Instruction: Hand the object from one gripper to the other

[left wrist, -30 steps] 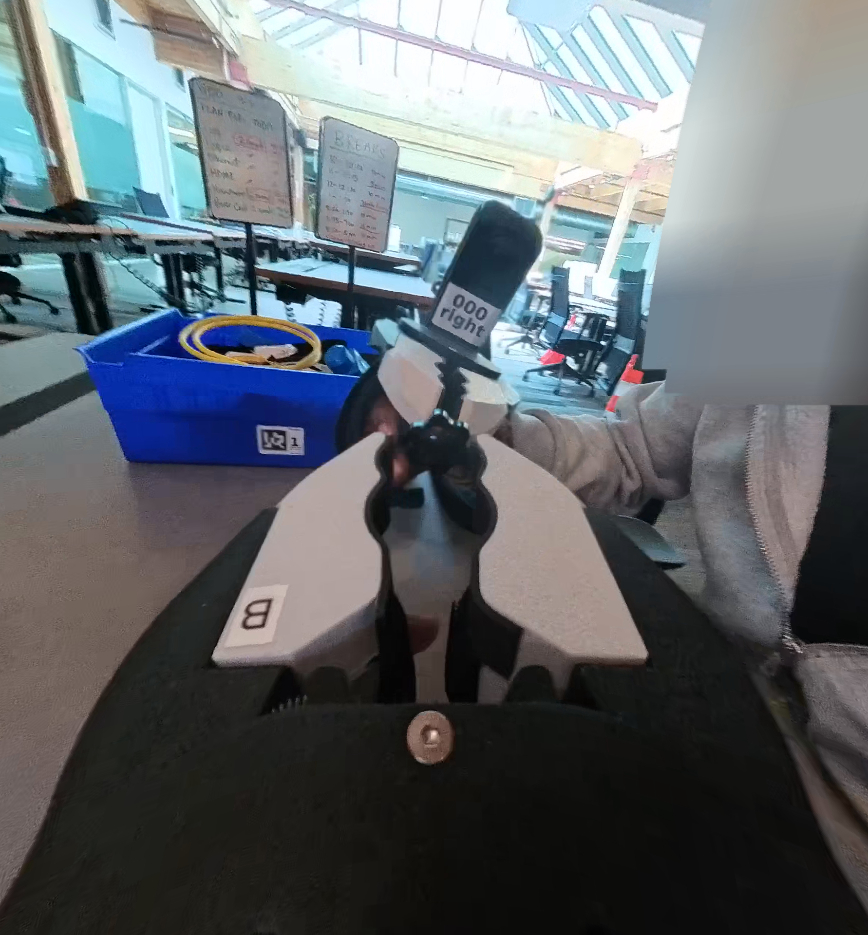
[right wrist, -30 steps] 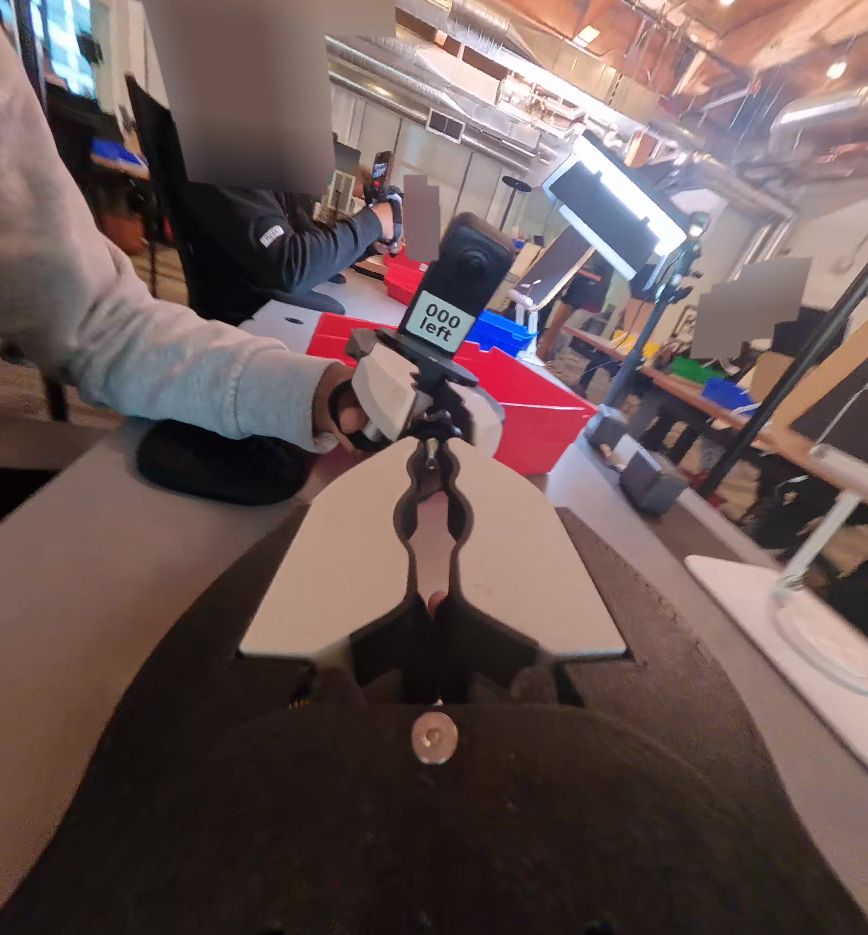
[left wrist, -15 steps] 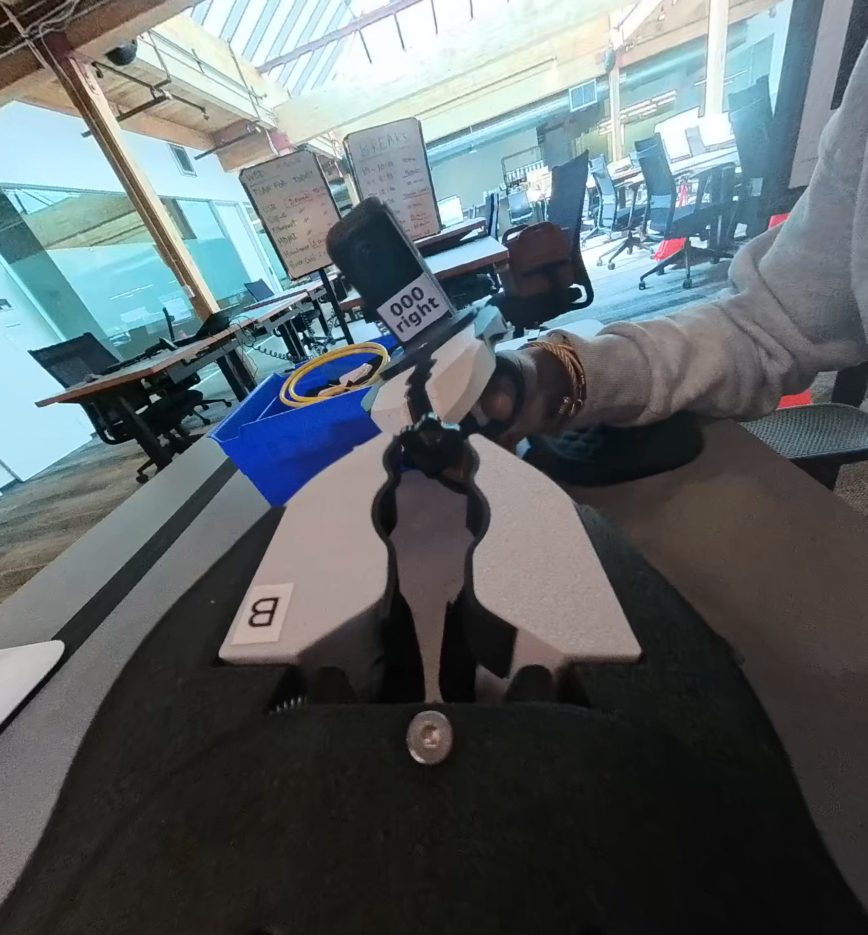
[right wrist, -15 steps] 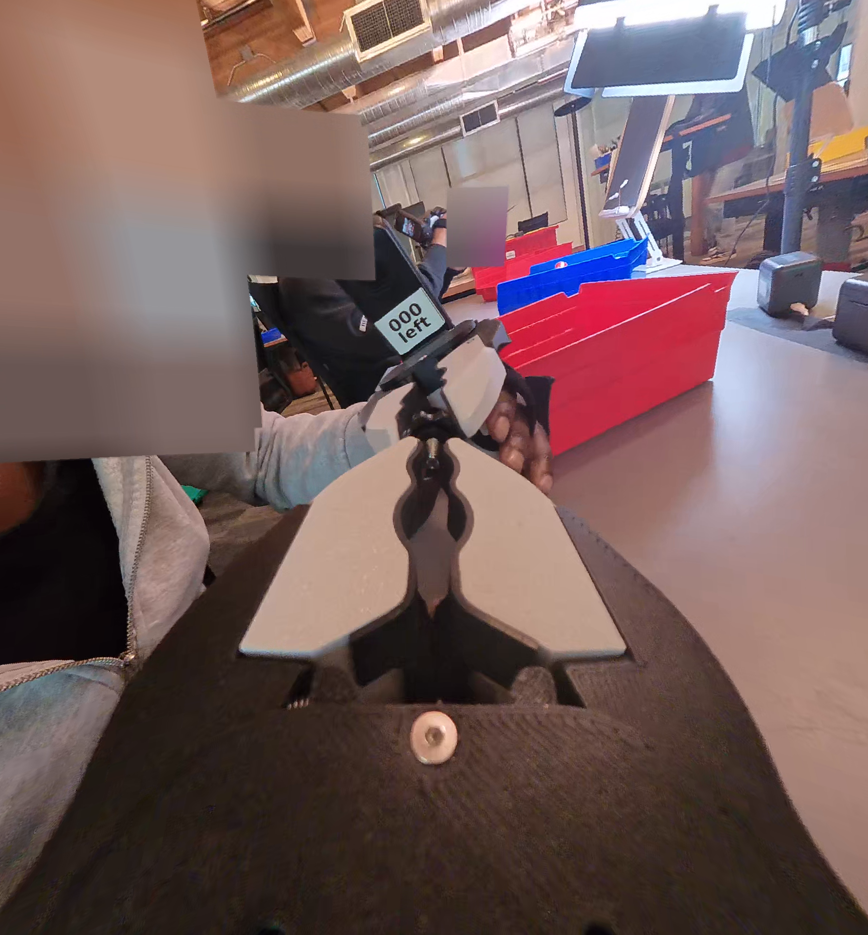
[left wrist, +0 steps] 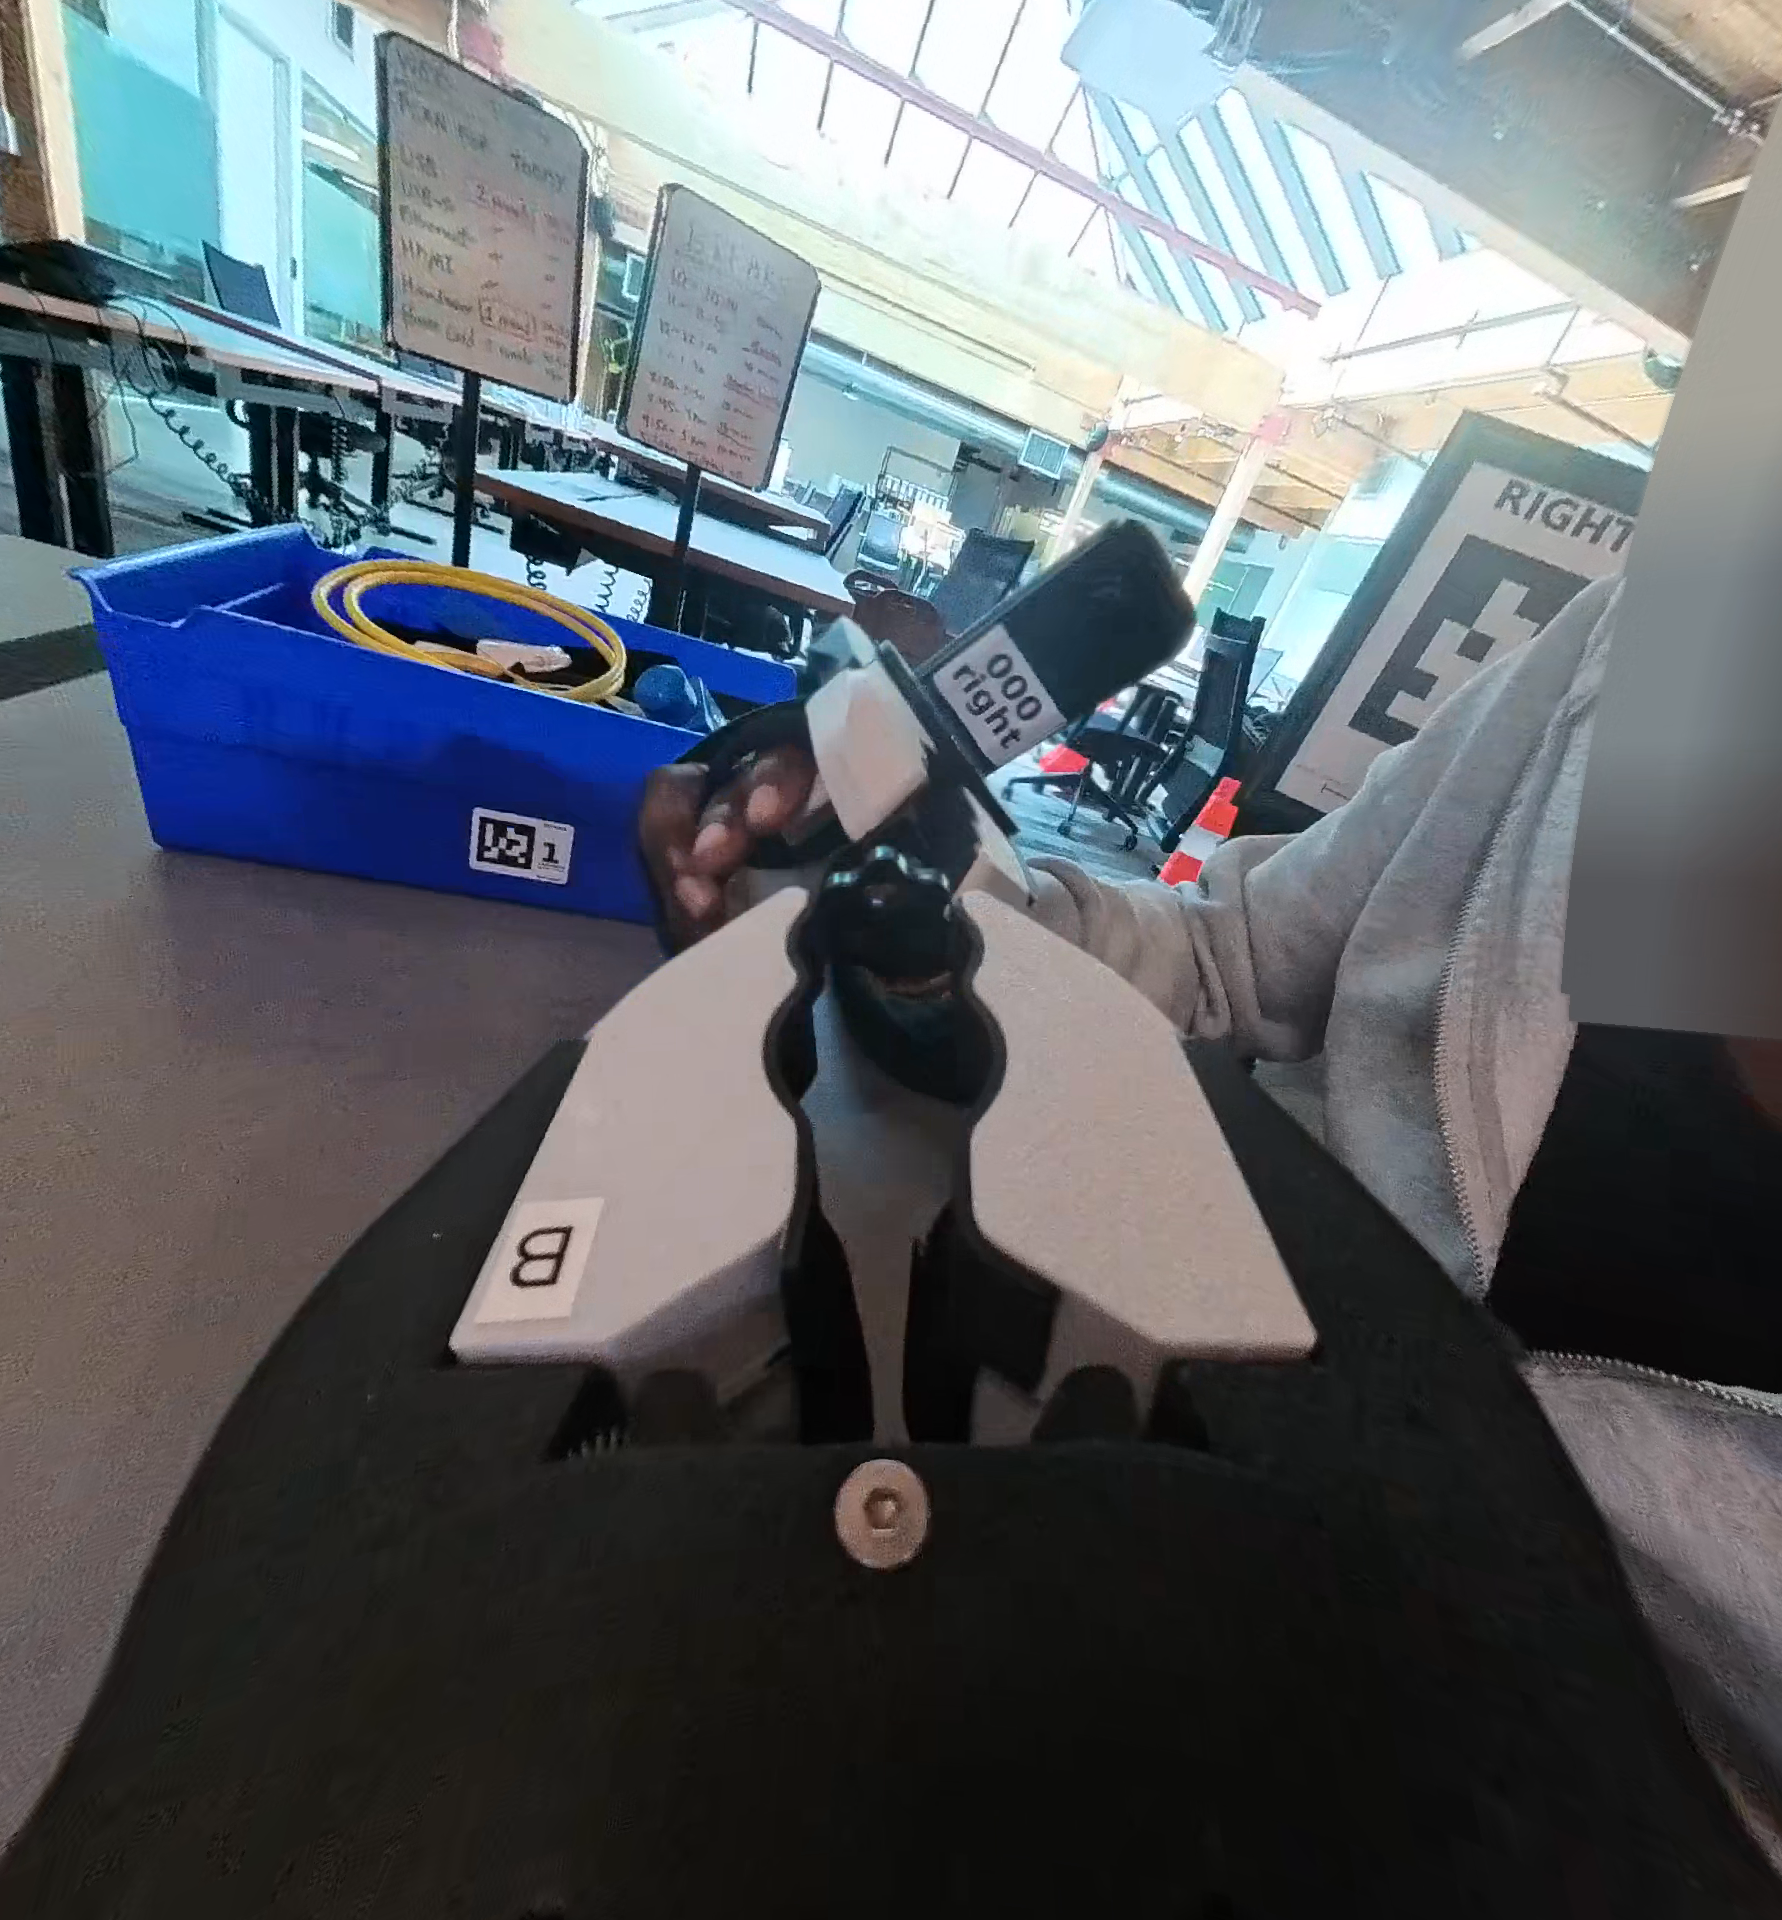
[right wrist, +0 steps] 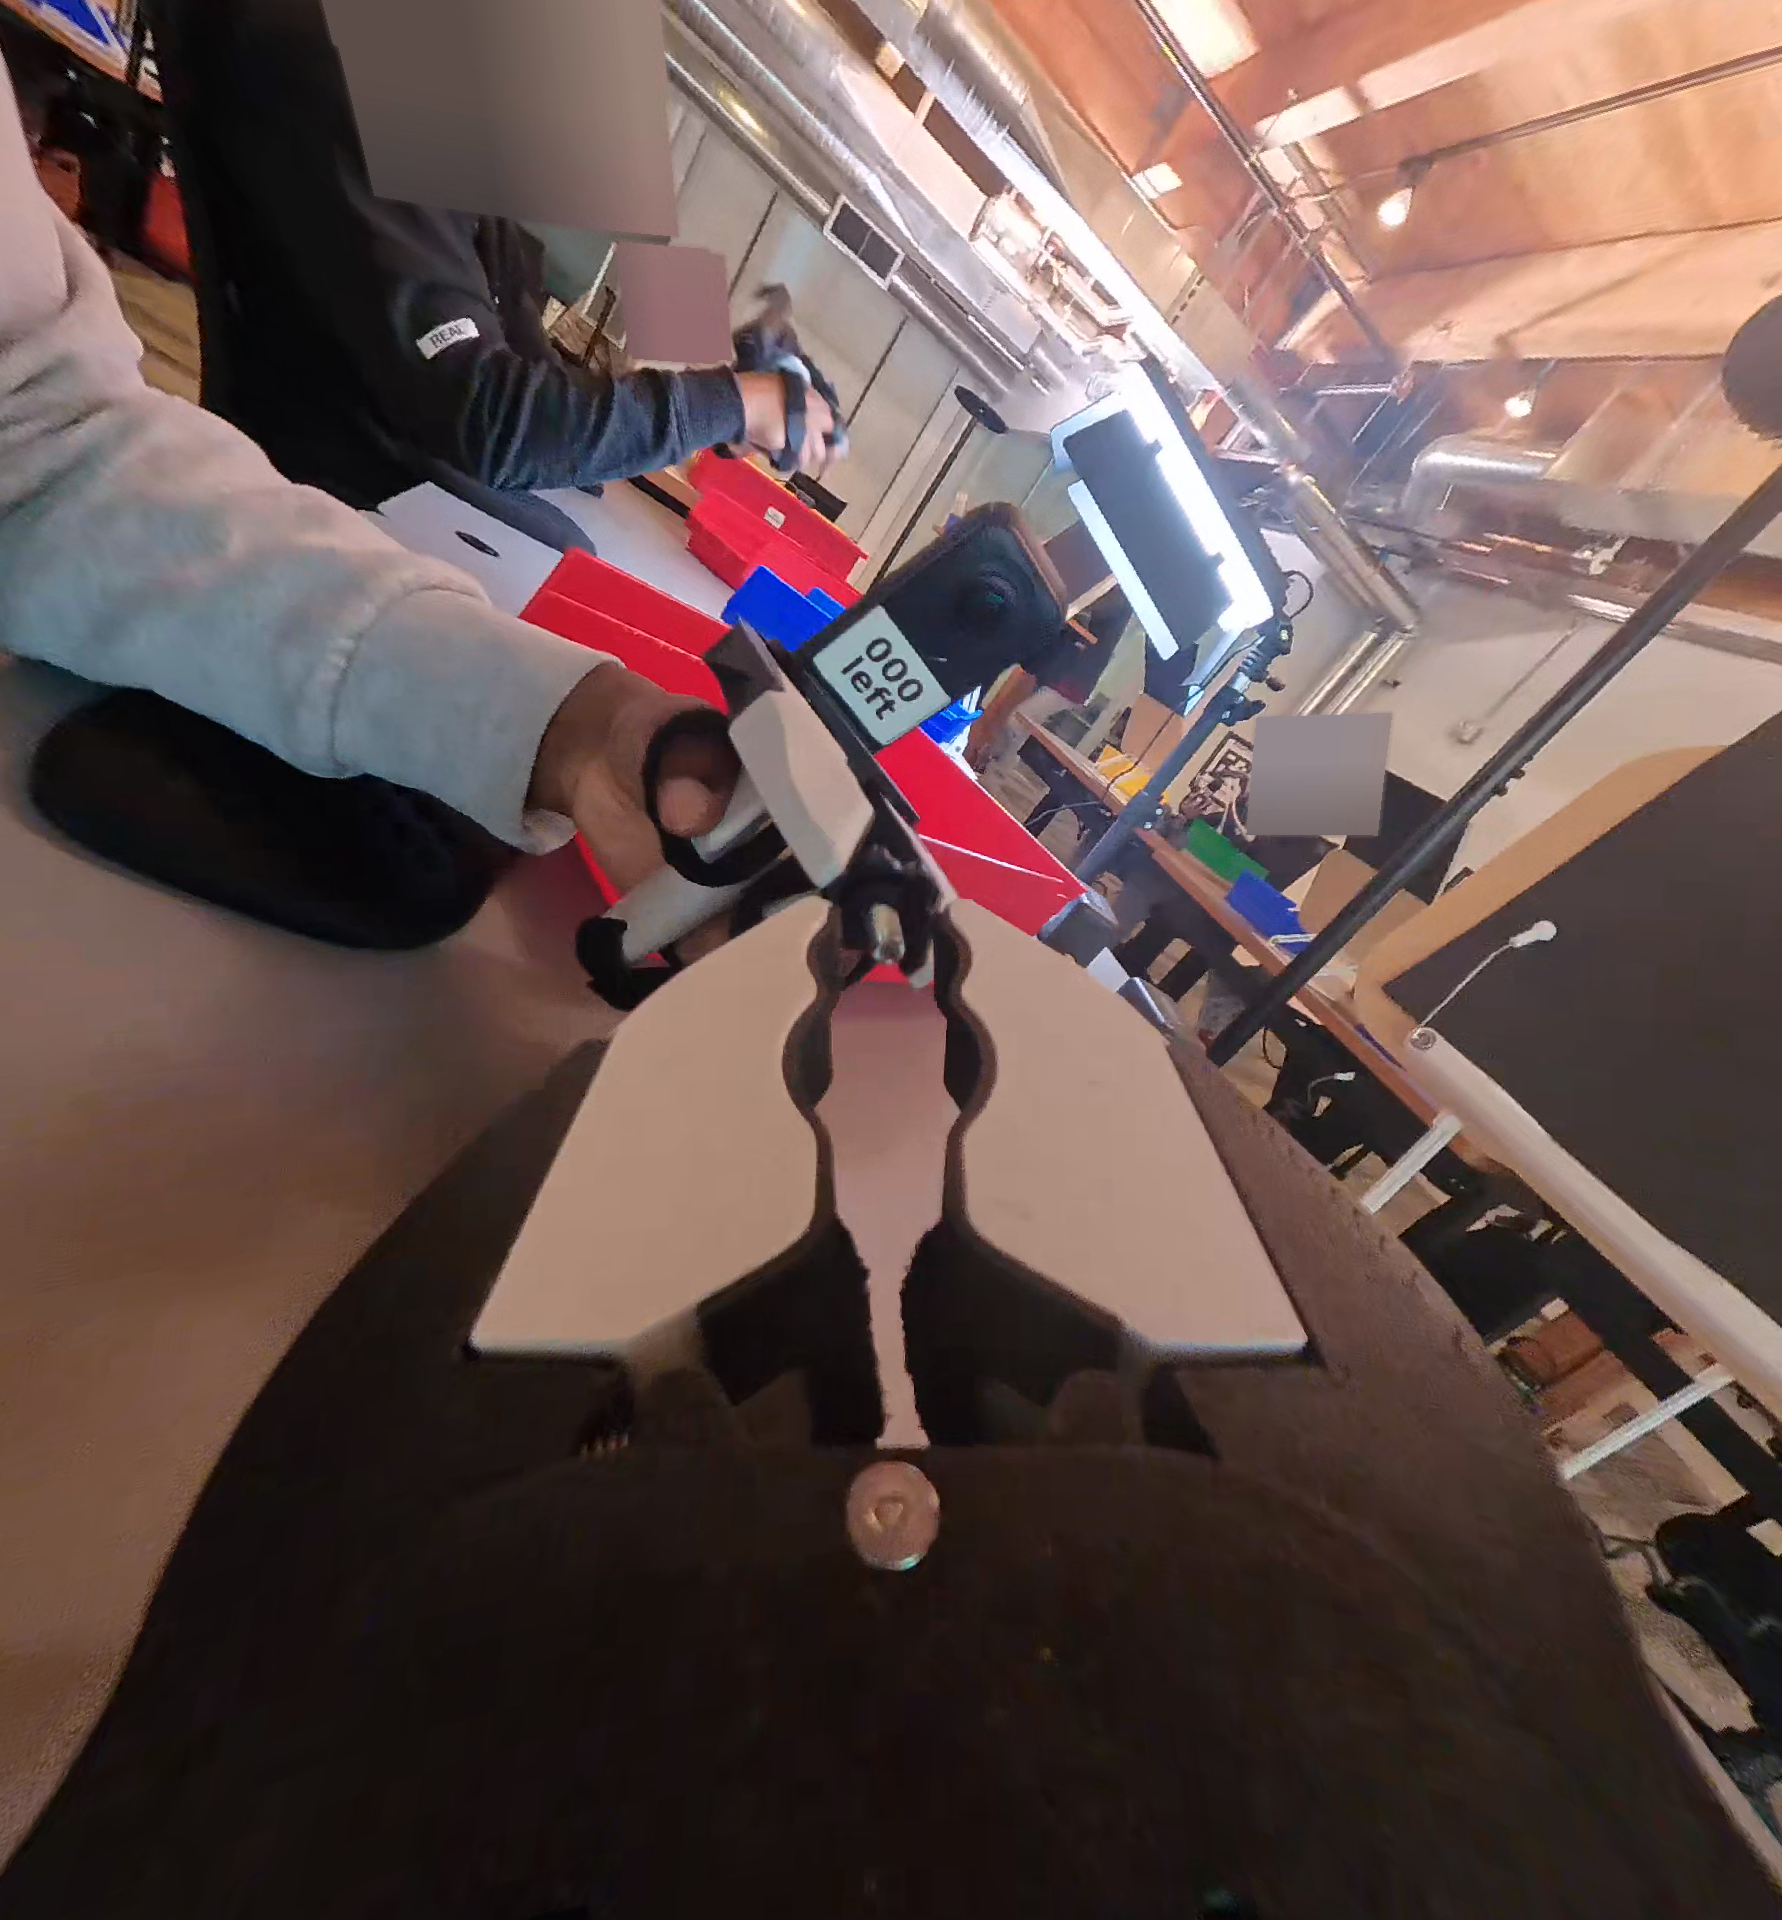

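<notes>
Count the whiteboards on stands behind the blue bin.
2. The larger whiteboard stands behind the blue bin; the second stands just right of it, lower in the left wrist view. Others may be hidden farther right.

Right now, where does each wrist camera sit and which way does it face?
Left wrist view: behind the left gripper, facing the blue bin across the table; right hand and grey sleeve show.
Right wrist view: behind the right gripper, facing the red bin; left hand shows.
Shared: the black knob between both grippers' tips; the cameras face each other.
</notes>
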The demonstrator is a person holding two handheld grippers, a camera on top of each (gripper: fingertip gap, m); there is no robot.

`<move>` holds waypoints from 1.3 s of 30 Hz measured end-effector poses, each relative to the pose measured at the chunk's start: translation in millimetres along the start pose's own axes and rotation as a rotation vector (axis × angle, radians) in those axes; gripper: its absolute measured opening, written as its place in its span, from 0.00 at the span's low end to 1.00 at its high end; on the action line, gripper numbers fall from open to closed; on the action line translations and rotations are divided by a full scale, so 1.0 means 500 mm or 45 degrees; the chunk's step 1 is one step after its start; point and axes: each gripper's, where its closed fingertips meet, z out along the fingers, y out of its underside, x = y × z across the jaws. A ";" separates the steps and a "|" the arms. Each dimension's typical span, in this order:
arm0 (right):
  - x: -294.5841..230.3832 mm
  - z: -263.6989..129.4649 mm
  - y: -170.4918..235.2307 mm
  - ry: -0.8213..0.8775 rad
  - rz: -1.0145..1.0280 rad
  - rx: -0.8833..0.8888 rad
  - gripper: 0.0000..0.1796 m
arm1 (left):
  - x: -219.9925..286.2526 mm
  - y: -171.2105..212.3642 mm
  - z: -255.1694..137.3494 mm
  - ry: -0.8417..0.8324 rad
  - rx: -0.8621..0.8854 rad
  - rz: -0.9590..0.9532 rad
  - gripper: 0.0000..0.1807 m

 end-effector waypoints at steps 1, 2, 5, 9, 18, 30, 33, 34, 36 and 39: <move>-0.001 0.000 -0.001 -0.002 -0.012 0.000 0.09 | -0.001 0.003 0.001 0.002 -0.010 -0.003 0.12; -0.001 -0.001 0.000 -0.005 -0.021 -0.003 0.07 | 0.001 0.005 0.003 0.009 -0.018 -0.006 0.12; -0.011 0.002 0.006 -0.046 -0.037 -0.035 0.03 | 0.005 0.007 0.005 0.025 -0.026 -0.008 0.12; -0.009 0.001 0.006 -0.067 0.074 -0.028 0.03 | 0.005 0.005 0.007 -0.001 0.000 0.137 0.14; 0.008 -0.010 0.002 -0.260 1.045 0.161 0.03 | 0.007 0.003 0.010 -0.181 0.001 0.761 0.17; 0.013 -0.005 0.006 -0.092 0.526 0.084 0.12 | 0.002 -0.021 0.003 -0.107 0.098 0.350 0.13; 0.009 -0.004 0.001 -0.030 0.222 0.031 0.12 | 0.003 -0.029 -0.001 -0.057 0.133 0.228 0.13; 0.010 -0.004 -0.003 -0.014 0.173 0.038 0.11 | 0.003 -0.028 -0.002 -0.053 0.128 0.214 0.13; 0.012 -0.006 -0.014 0.011 0.121 0.070 0.09 | 0.002 -0.023 0.000 -0.051 0.108 0.206 0.13; 0.013 -0.008 -0.017 0.016 0.094 0.072 0.08 | 0.004 -0.018 0.004 -0.041 0.093 0.200 0.13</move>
